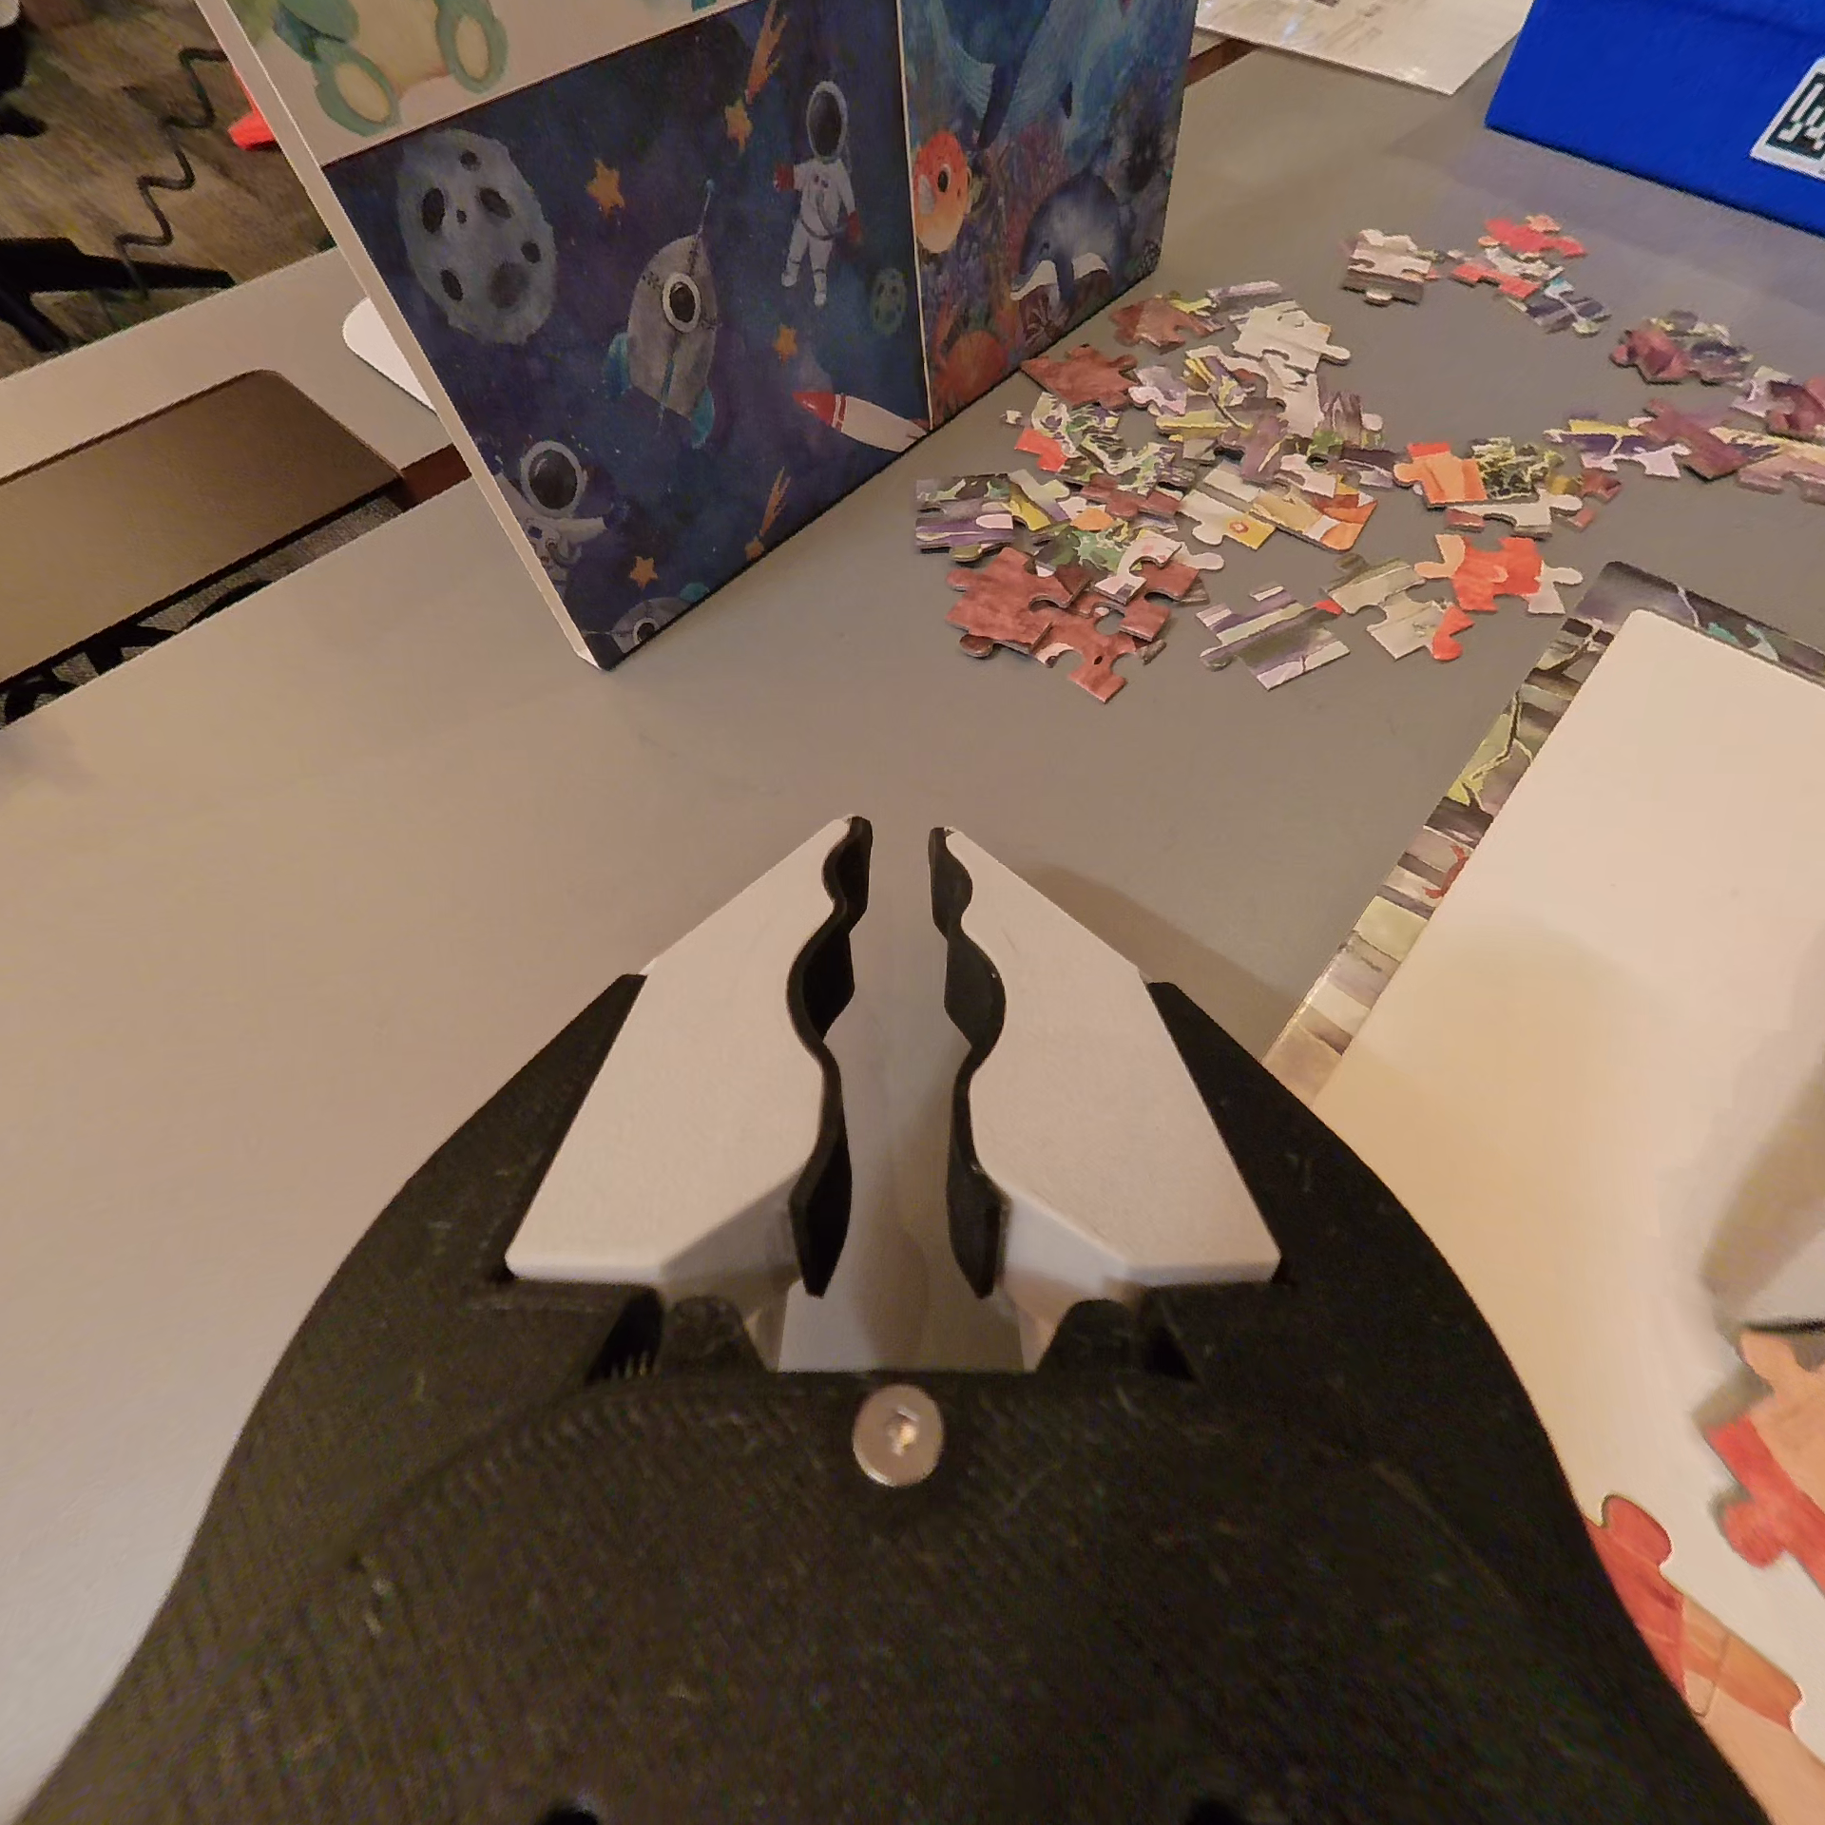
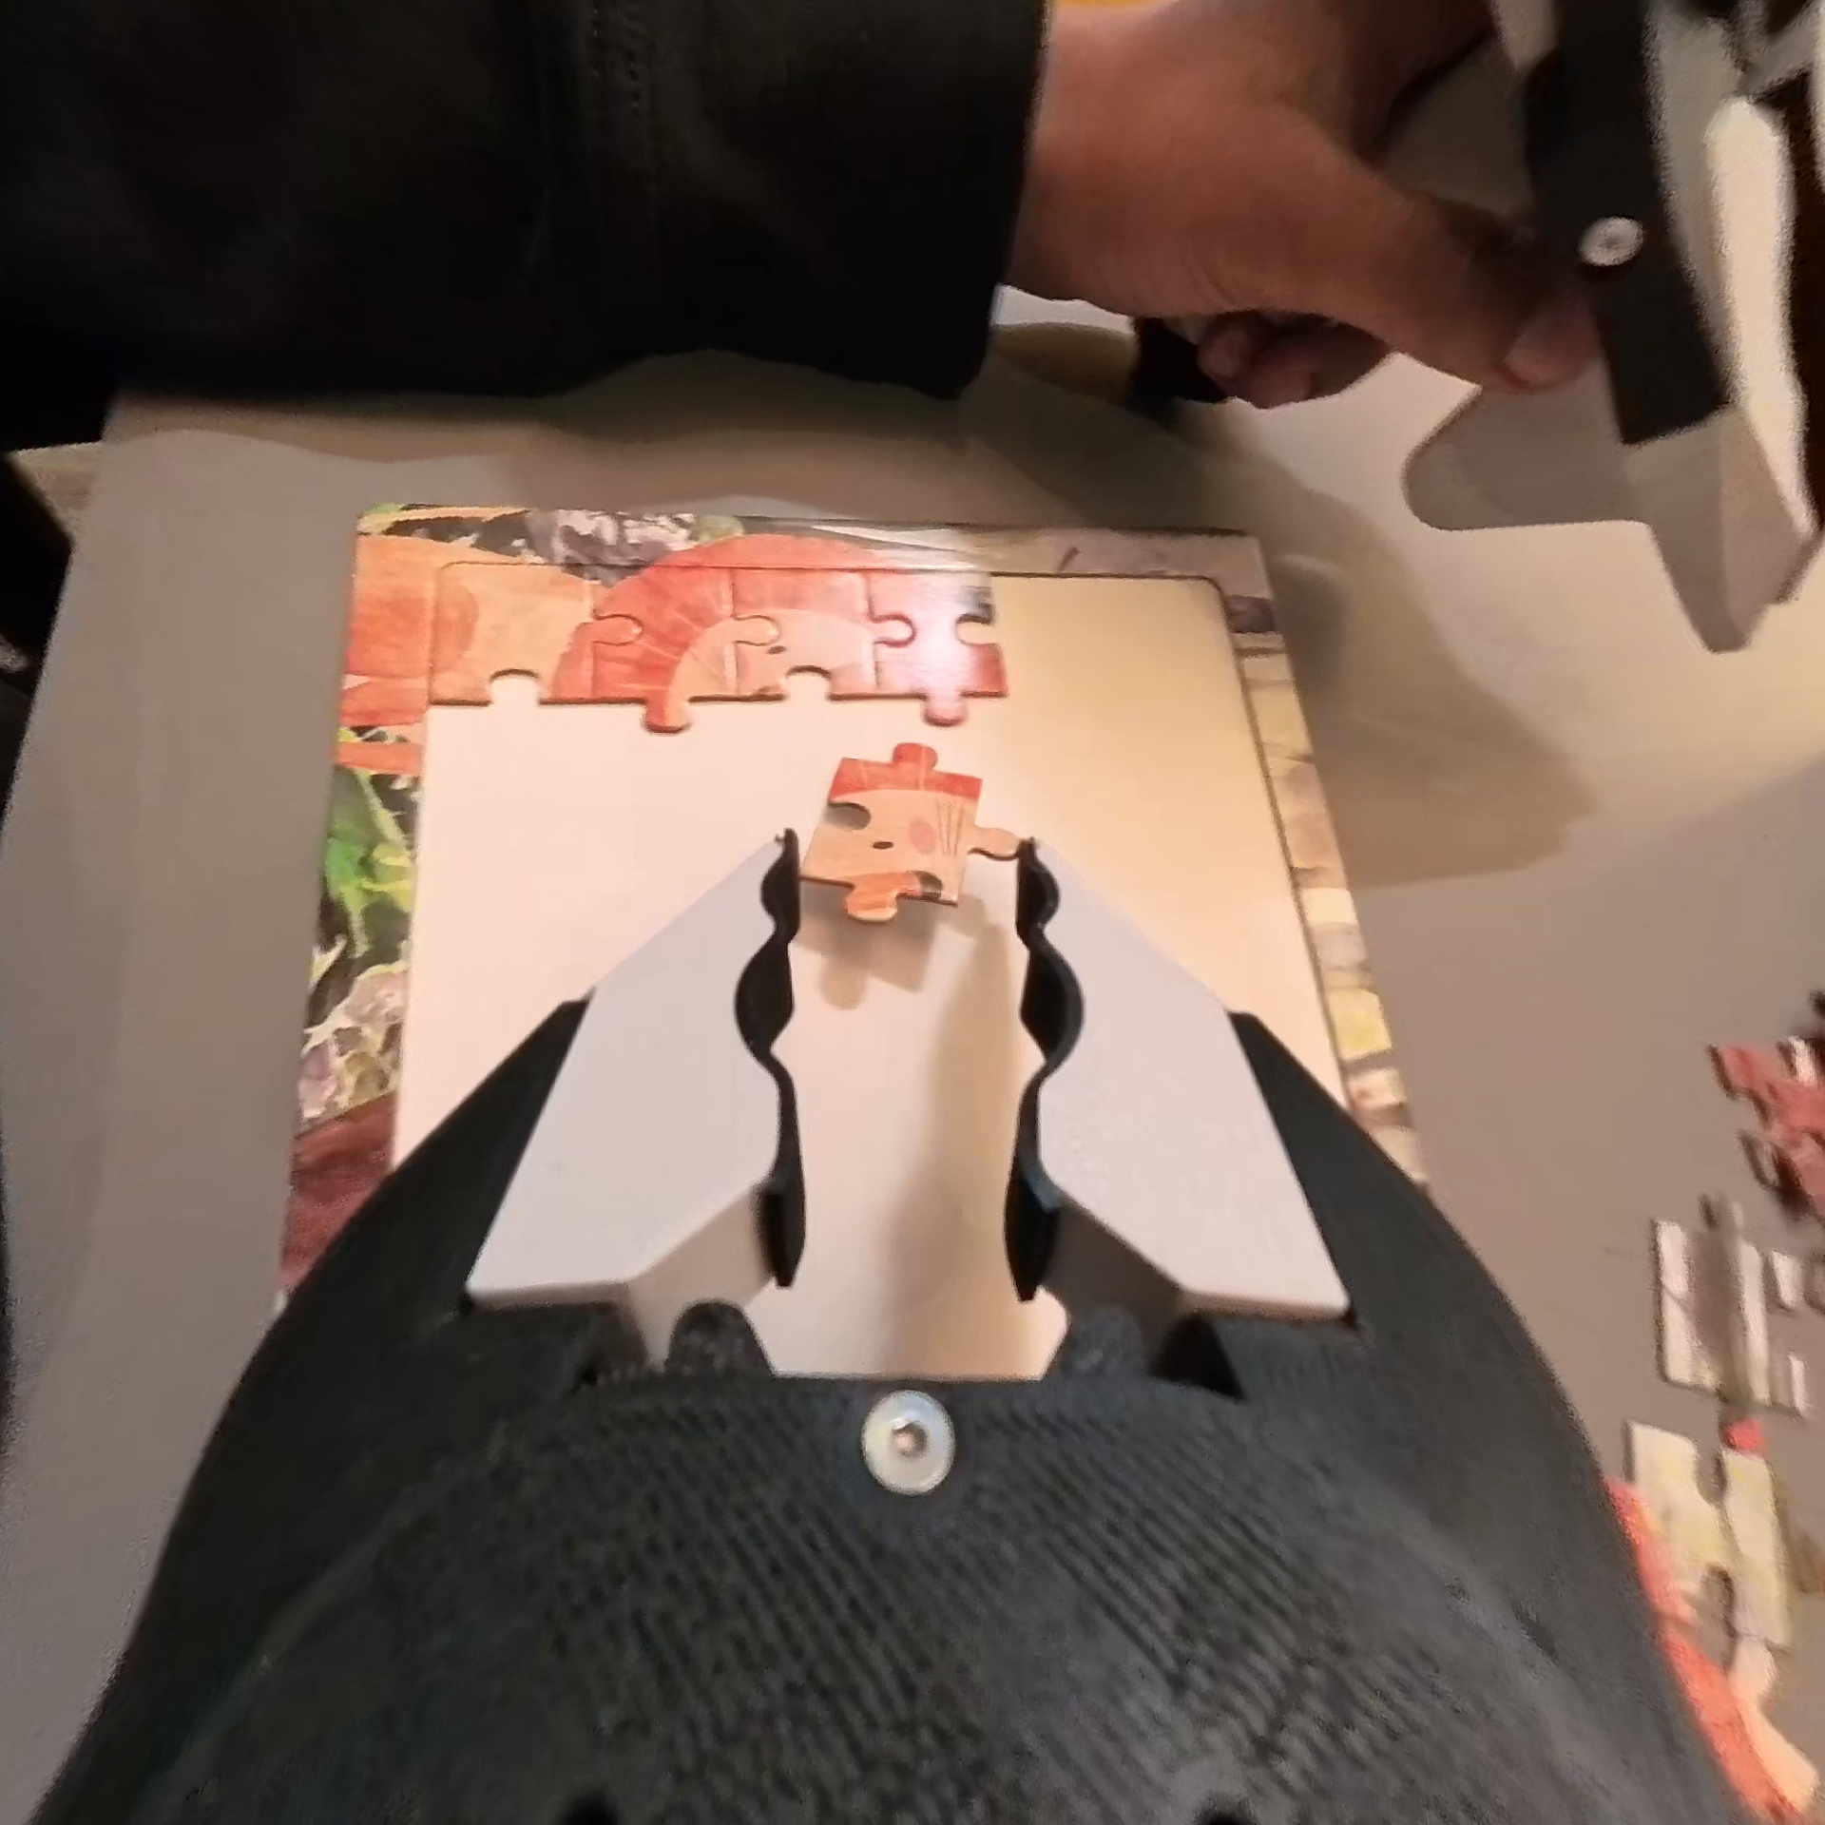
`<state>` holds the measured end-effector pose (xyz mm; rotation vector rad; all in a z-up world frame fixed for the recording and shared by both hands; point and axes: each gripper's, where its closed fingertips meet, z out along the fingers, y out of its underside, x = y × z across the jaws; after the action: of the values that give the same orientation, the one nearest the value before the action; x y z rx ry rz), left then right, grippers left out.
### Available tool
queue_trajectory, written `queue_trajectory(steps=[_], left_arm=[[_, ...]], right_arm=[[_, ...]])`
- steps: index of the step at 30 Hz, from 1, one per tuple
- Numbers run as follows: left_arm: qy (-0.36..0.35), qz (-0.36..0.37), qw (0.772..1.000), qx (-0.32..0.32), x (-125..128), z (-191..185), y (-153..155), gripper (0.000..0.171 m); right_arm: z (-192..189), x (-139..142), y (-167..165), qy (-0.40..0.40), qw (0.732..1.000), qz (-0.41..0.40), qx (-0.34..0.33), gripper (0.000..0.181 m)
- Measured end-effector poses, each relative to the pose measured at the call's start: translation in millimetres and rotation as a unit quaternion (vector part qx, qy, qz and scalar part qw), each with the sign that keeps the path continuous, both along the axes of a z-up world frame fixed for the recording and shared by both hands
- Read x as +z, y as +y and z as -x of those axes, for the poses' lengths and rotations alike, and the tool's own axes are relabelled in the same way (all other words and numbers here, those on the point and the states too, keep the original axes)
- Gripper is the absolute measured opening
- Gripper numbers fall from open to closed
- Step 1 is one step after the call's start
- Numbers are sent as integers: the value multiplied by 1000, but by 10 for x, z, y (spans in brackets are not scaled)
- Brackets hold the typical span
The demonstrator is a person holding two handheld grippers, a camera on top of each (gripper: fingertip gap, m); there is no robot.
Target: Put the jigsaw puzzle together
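- Nearest the lens in the right wrist view, the right gripper has its two fingers spread wide, and one loose puzzle piece sits between the tips; whether the tips actually pinch it I cannot tell.
- That piece, orange and tan, hangs just over the bare white middle of the puzzle tray, near the joined row of about four pieces fitted along the tray's far edge.
- Only this view shows the person's hand and dark sleeve, gripping the other tool at top right.
- Only this view shows the tray's whole picture border; the left wrist view catches just one corner of the tray at its right edge.
- In the left wrist view, the left gripper holds nothing: a narrow gap stays between its two tips, over bare grey table.
- Only the left wrist view shows the pile of loose pieces, too many to count, spread behind the tray.
- It also shows one picture box with space and sea scenes, standing left of the pile, and one blue box at the far right corner.
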<state>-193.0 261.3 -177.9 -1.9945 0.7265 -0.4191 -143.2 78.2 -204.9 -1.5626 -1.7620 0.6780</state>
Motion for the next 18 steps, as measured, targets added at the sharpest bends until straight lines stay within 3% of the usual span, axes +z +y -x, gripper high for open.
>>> queue_trajectory(steps=[4,18], left_arm=[[2,0,1000,0,-4,-2,-1,11],[2,0,1000,0,-6,-4,0,11]], right_arm=[[-65,-10,190,0,998,33,-50,42],[-128,-51,213,-11,998,44,-50,42]])
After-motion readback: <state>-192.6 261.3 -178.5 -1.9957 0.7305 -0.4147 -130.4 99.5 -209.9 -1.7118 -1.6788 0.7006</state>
